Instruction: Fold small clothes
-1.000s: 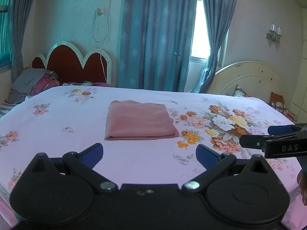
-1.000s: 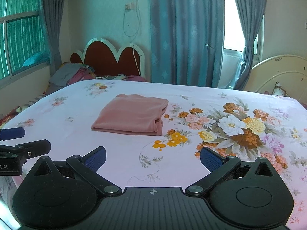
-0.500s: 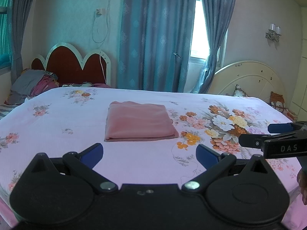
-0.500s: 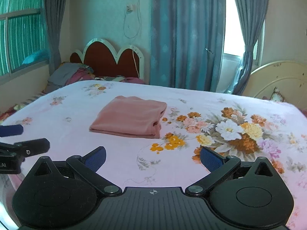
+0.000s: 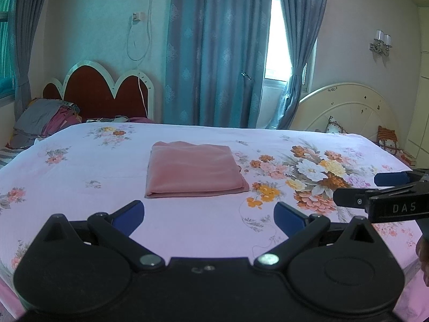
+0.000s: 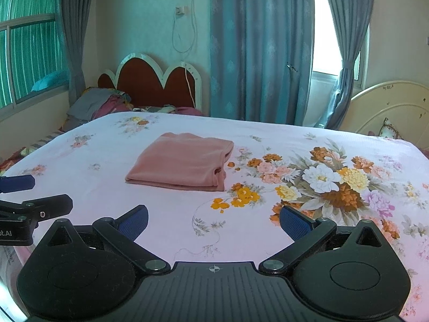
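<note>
With jaws spread wide, both grippers (image 5: 209, 212) (image 6: 213, 218) hold nothing.

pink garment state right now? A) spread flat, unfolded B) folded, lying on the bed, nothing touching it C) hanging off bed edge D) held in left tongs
B: the pink garment lies as a folded rectangle on the floral bedsheet, with both the left tongs and right tongs open and short of it.

white letters "das" readable on the side of the right gripper (image 5: 380, 190), at the right edge of the left wrist view. cut-off white letters "ot.ai" on the left gripper (image 6: 16, 196), at the left edge of the right wrist view.
</note>
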Motion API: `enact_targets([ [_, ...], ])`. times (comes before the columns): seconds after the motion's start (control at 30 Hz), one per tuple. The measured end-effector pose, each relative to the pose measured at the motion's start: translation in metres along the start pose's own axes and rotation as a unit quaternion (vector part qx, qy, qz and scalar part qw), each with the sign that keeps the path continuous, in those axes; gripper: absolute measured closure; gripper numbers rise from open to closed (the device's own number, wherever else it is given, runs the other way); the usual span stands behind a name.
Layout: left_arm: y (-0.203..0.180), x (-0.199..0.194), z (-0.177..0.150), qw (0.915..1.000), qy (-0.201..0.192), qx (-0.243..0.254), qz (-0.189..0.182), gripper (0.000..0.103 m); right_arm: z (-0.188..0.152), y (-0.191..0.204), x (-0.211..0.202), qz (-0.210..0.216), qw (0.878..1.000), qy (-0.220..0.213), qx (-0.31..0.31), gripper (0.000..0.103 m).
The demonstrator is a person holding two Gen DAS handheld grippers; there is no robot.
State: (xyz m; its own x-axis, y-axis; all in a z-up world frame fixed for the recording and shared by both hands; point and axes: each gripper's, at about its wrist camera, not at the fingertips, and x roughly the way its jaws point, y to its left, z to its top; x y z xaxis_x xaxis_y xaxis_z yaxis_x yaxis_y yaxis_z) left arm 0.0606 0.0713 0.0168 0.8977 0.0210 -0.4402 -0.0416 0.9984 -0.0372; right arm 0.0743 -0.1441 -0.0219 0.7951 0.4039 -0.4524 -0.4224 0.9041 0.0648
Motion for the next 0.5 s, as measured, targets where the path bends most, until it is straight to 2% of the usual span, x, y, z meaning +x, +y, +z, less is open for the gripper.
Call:
enact_targets([
  [0.5, 0.0001, 0.0027, 0.0004, 1.0000, -0.002, -0.001, -0.002, 0.000, -0.0027, -0.0039, 0.0001, 0.000, 1.000, -0.002, -0.006, 0.000],
])
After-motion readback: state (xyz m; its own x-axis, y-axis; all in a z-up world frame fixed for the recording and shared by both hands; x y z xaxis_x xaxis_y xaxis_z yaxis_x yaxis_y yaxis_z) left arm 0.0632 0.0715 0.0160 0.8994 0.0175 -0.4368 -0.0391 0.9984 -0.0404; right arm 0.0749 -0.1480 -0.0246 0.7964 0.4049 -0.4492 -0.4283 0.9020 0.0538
